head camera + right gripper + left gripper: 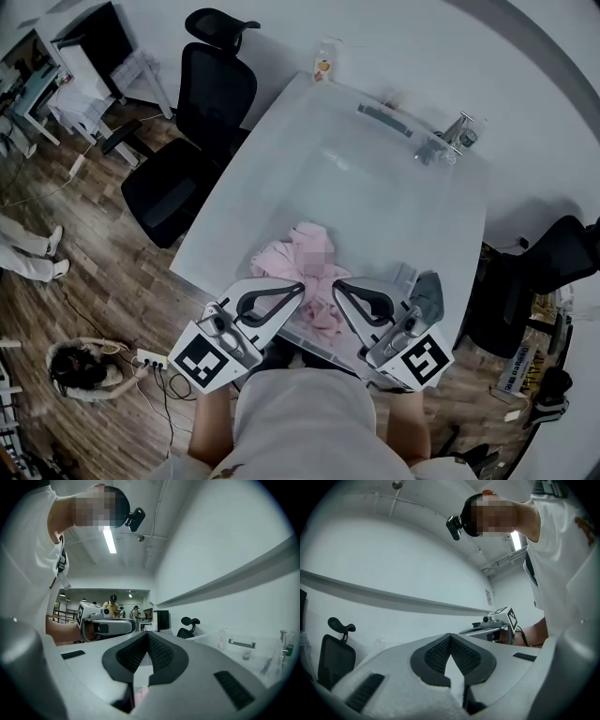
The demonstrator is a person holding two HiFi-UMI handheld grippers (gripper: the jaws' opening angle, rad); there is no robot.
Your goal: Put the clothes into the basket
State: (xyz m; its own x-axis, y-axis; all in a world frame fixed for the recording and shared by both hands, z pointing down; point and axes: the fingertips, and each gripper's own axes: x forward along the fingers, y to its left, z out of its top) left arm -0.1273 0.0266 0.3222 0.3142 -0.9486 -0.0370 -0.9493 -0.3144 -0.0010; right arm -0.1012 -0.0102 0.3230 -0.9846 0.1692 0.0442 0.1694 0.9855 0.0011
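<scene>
A heap of pink clothes (pixel 302 255) lies on the white table (pixel 375 197) near its front edge, and a grey cloth (pixel 427 294) lies to its right. My left gripper (pixel 300 287) and right gripper (pixel 337 286) hover side by side just above the heap's near side, tips tilted upward. In the left gripper view the left gripper (pixel 451 639) is shut with nothing between its pads, and the right gripper (pixel 499 620) shows beyond it. In the right gripper view the right gripper (pixel 148 637) is shut too; a sliver of pink cloth (pixel 139 693) shows below it. I cannot make out a basket.
A black office chair (pixel 187 122) stands left of the table and a dark chair (pixel 534 272) to its right. A bottle (pixel 323 61) and metal fittings (pixel 455 136) sit at the far edge. Cables and a power strip (pixel 150 359) lie on the wooden floor.
</scene>
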